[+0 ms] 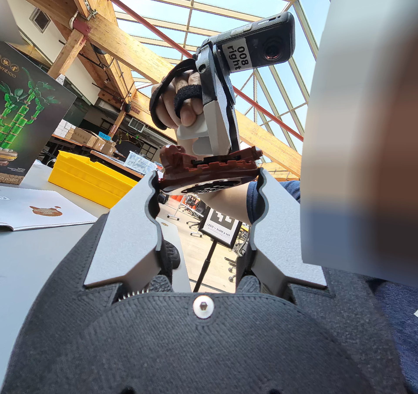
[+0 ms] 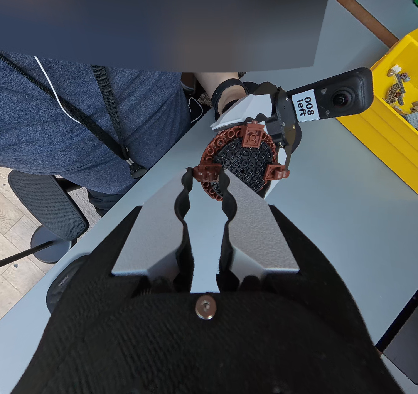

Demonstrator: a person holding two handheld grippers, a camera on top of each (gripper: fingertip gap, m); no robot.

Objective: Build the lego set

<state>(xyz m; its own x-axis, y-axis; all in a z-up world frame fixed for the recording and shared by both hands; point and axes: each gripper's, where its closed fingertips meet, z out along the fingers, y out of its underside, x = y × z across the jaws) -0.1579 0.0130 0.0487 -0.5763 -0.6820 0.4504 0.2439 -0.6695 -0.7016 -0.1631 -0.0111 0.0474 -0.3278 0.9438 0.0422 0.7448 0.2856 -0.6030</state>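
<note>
Jaws of both grippers meet on one lego piece, a round base (image 2: 242, 159) held in the air above the grey worktop (image 2: 328, 191), near its edge in front of the seated person. The left gripper (image 1: 207, 176) has its jaws set wide apart and clamped across the full width of the disc, one at each side of the rim, holding it roughly flat. The right gripper (image 2: 207, 175) has its jaws much closer together, pinching a small reddish-brown bracket (image 2: 207, 172) at the near edge of the rim, directly ahead of its tips; whether that bracket is fully seated cannot be told. Judging by this, the coming move depends on pressing the bracket straight onto the rim while the left gripper steadies the disc. The base is a black studded plate circled by a reddish-brown ring of open round sockets, with two more brown brackets spaced around it, all hard glossy plastic. The jaws are matte grey with wavy black rubber linings. A yellow bin (image 2: 398, 102) of loose small pieces stands on the worktop well apart, and an open instruction booklet (image 1: 45, 209) and the set's box (image 1: 29, 111) lie nearby.
</note>
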